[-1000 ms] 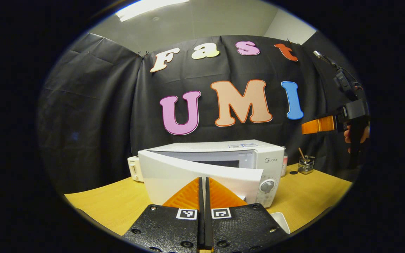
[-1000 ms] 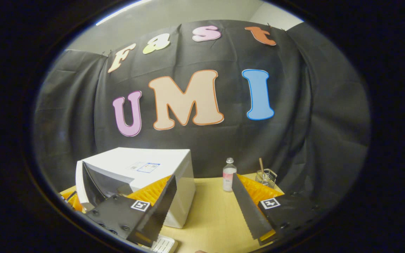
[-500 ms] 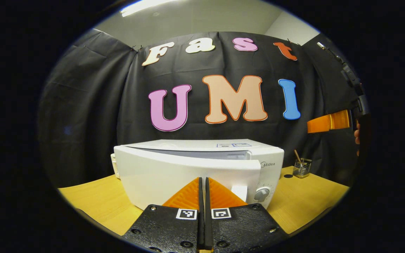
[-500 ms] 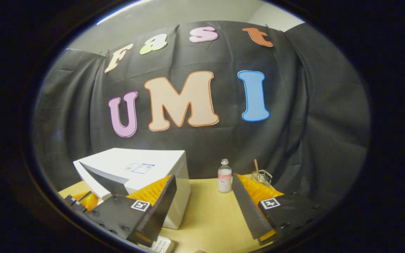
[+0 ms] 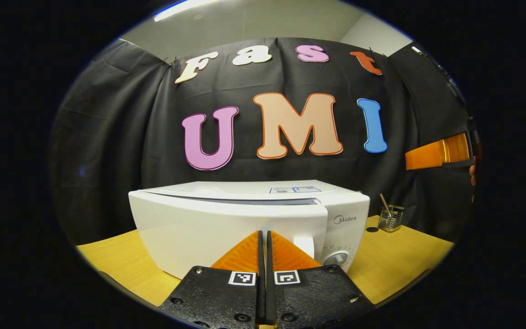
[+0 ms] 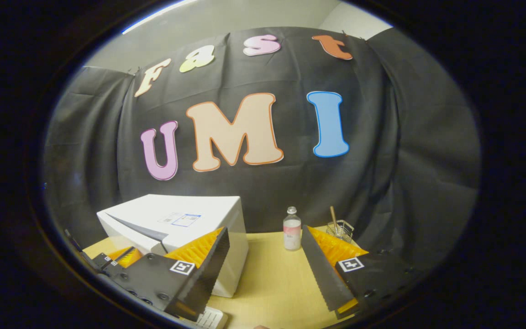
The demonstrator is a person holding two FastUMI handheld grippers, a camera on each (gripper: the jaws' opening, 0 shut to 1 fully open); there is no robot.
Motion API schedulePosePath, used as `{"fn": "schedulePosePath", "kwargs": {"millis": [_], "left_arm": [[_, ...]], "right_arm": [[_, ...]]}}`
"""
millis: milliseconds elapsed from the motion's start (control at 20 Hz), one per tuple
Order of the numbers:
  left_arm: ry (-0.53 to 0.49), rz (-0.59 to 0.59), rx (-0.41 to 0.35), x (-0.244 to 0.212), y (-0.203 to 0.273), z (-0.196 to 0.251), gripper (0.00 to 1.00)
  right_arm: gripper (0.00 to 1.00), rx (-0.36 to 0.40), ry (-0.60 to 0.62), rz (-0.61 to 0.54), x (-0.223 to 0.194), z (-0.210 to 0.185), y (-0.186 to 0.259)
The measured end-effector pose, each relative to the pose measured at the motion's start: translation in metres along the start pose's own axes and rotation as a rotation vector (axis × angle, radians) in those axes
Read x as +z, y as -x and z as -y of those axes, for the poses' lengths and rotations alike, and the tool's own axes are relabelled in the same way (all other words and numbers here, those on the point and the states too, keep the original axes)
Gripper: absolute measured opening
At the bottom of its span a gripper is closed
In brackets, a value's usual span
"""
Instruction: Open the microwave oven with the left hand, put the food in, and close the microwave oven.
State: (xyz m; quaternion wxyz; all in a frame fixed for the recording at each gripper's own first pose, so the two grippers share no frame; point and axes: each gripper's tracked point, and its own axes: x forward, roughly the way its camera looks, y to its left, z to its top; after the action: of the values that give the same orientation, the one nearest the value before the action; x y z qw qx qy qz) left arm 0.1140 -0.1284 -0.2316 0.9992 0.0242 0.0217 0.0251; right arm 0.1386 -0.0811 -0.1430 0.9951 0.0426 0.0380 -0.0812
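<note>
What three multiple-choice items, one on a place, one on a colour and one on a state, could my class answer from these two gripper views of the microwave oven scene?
1. Where does the small bottle stand?
A. On top of the microwave oven
B. On the table, to the right of the microwave oven in the right gripper view
C. Between the right gripper's fingers

2. What colour is the microwave oven?
A. White
B. Black
C. Red

3. How does the microwave oven's door stand?
A. Fully shut
B. Swung wide open
C. Nearly shut, a narrow gap left

Answers: 1 B, it stands on the table apart from the oven. 2 A, casing and door are white. 3 C, a thin gap shows along the door's top edge, with the left gripper, fingers together, at its front.
</note>
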Motion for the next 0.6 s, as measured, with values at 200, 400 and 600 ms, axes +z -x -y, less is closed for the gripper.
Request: {"fn": "schedulePosePath", "kwargs": {"millis": [200, 400, 600], "left_arm": [[-0.003, -0.022, 0.011, -0.011, -0.008, -0.004, 0.01], [0.058, -0.073, -0.002, -0.028, -0.012, -0.004, 0.01], [0.080, -0.066, -0.037, -0.025, -0.015, -0.001, 0.01]], "right_arm": [[0.92, 0.005, 0.014, 0.003, 0.000, -0.005, 0.000], [0.92, -0.013, 0.038, 0.025, 0.004, -0.003, 0.001], [0.92, -0.006, 0.016, 0.002, -0.001, -0.005, 0.001]]}}
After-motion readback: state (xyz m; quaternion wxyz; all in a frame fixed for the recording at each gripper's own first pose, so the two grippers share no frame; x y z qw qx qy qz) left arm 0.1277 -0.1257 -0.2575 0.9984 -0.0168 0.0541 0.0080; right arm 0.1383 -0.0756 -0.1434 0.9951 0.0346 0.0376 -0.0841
